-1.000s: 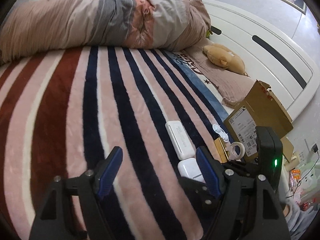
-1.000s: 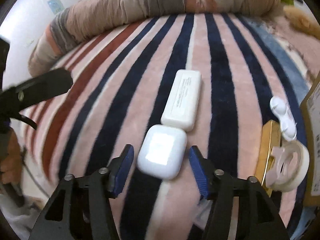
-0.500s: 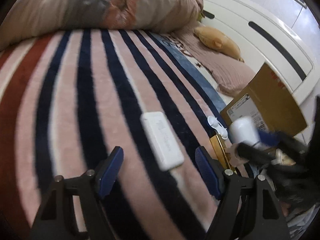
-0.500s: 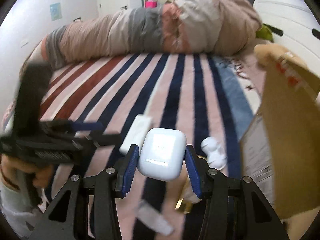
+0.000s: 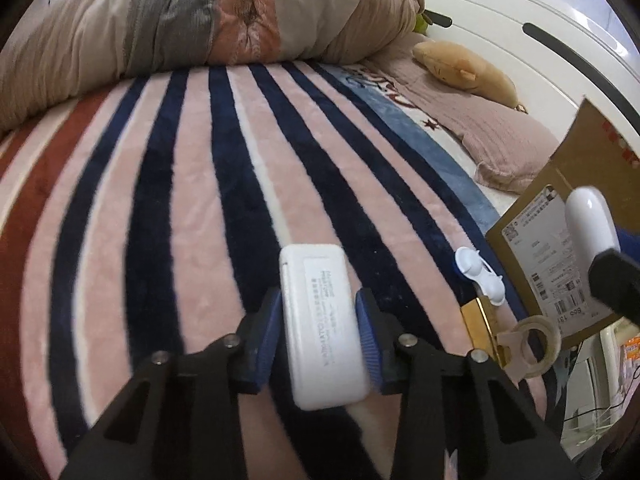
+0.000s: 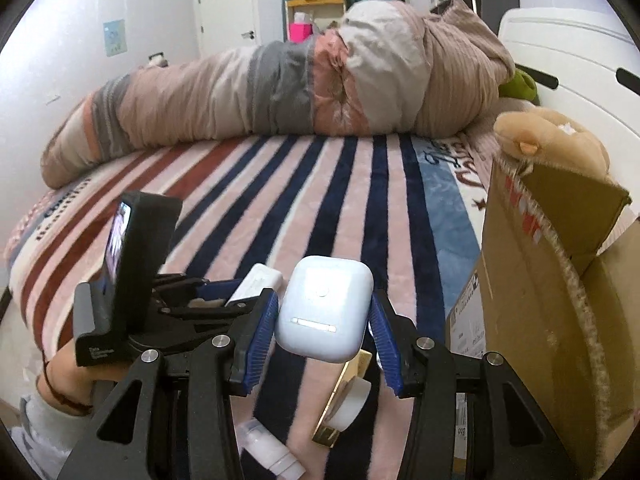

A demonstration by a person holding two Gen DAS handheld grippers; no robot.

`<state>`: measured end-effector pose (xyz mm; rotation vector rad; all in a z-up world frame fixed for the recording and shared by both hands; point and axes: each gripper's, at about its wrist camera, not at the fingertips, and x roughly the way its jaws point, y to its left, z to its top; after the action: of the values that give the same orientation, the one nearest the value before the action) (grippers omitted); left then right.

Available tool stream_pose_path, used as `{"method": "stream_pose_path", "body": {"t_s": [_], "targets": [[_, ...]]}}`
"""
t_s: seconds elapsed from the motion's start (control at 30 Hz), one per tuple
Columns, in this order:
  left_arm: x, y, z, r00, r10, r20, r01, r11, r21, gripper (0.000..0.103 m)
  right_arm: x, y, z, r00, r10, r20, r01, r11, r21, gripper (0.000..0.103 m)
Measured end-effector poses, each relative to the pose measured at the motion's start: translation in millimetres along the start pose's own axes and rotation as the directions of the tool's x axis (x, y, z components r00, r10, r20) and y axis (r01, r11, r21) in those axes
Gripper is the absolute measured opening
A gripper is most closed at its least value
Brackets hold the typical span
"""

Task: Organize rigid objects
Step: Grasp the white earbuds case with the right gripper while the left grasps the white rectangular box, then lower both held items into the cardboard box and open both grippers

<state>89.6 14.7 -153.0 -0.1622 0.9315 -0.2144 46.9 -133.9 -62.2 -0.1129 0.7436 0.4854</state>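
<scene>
Left gripper (image 5: 318, 322) closed onto power bank (image 5: 322, 326); right gripper (image 6: 325, 322) grips earbud case (image 6: 325, 314), cardboard box (image 6: 552, 304) apparently adjacent.

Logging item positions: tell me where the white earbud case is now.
The earbud case is clamped in the right gripper, held above the striped blanket, just left of the cardboard box.
</scene>
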Motion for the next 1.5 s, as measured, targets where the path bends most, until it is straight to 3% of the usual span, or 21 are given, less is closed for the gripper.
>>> {"method": "stream_pose_path", "body": {"t_s": [0.23,0.43,0.57,0.7,0.83,1.03,1.2,1.5], "targets": [[-56,-12,6,0.995,0.044,0.094,-0.048,0.998,0.040,0.032,-49,0,11,0.989,0.081,0.120,-0.082,0.997,0.005,0.043],[-112,-40,21,0.975,0.061,0.216,-0.078,0.994,0.071,0.032,-99,-35,17,0.969,0.102,0.224,-0.111,0.993,0.027,0.043],[-150,-78,40,0.955,-0.003,0.297,-0.035,0.992,0.124,0.032,-126,-74,16,0.962,0.027,0.273,-0.043,0.998,0.055,0.043],[-175,-132,62,0.939,-0.116,0.324,0.044,0.974,0.222,0.032,-134,-120,11,0.969,-0.051,0.242,0.031,0.996,0.087,0.043],[-172,-185,84,0.933,-0.229,0.276,0.137,0.939,0.316,0.032,-118,-158,5,0.978,-0.125,0.168,0.107,0.988,0.109,0.044],[-127,-242,106,0.956,-0.254,0.145,0.180,0.902,0.392,0.032,-101,-186,-2,0.983,-0.115,0.140,0.098,0.988,0.121,0.044],[-83,-265,110,0.978,-0.208,0.024,0.180,0.892,0.415,0.032,-103,-202,-11,0.985,-0.084,0.150,0.064,0.989,0.134,0.044],[-31,-280,111,0.989,-0.126,-0.083,0.150,0.882,0.446,0.032,-101,-214,-21,0.986,-0.080,0.144,0.057,0.986,0.158,0.044]]}}
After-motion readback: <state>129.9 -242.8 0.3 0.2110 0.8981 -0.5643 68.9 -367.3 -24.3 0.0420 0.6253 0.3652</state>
